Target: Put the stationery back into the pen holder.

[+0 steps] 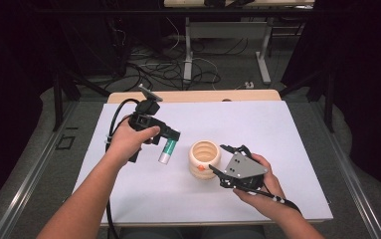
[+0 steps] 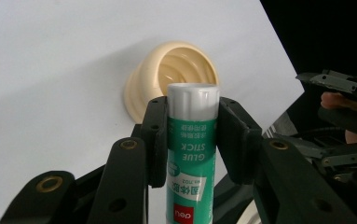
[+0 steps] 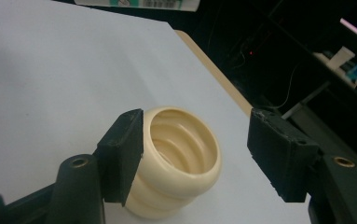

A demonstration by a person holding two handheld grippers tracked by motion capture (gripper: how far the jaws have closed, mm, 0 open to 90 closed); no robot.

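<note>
Left claw (image 2: 192, 140) pinching green-and-white glue stick (image 2: 191, 154) between both jaws, held above white desk (image 1: 287, 134), just left of cream ribbed cup (image 1: 204, 159). Right claw (image 3: 199, 156) spread wide around cup's rim, one jaw against outer wall, other jaw well apart. Cup upright, mid-desk.
</note>
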